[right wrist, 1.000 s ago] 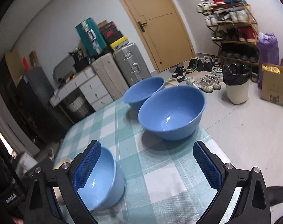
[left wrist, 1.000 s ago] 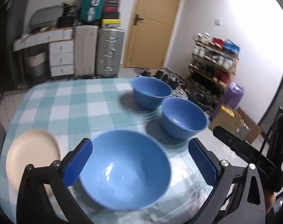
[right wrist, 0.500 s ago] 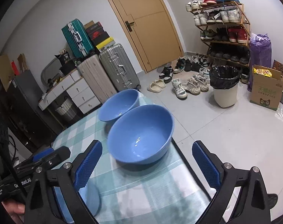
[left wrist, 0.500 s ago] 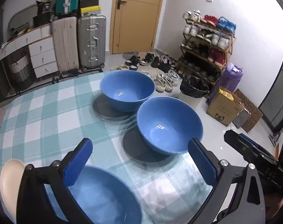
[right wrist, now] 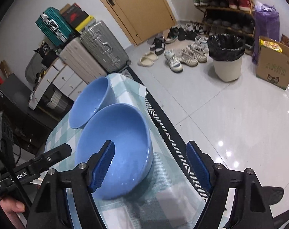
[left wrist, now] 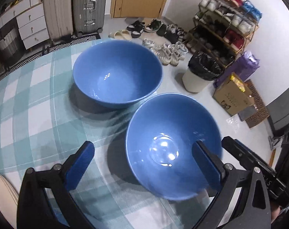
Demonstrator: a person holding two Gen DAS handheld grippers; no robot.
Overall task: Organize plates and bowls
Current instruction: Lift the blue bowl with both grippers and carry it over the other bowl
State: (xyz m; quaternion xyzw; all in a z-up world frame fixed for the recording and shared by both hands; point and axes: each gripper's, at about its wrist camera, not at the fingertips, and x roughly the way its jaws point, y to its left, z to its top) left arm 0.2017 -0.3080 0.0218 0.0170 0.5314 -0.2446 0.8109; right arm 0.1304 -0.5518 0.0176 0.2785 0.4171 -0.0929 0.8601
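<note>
Two blue bowls stand side by side on the checked tablecloth [left wrist: 30, 105]. The near bowl [left wrist: 163, 129] fills the lower middle of the left wrist view, and the far bowl [left wrist: 117, 72] sits behind it. My left gripper [left wrist: 143, 145] is open and straddles the near bowl's left wall, one finger over the bowl's inside and one outside. In the right wrist view the near bowl [right wrist: 121, 129] has my right gripper [right wrist: 150, 150] over its right wall. Its jaws are closing, with the outer pad still apart from the bowl. The far bowl [right wrist: 91, 105] lies beyond.
A cream plate [left wrist: 1, 194] shows at the lower left edge. The table's edge runs just right of the bowls. On the floor beyond are a bin [right wrist: 227, 61], a cardboard box [right wrist: 274, 64], shoes, a shoe rack and suitcases [left wrist: 87, 7]. A hand [right wrist: 10, 208] holds the left gripper.
Both grippers swept across the table and down onto the near of the two far bowls. The third blue bowl left both views. The right jaws narrowed.
</note>
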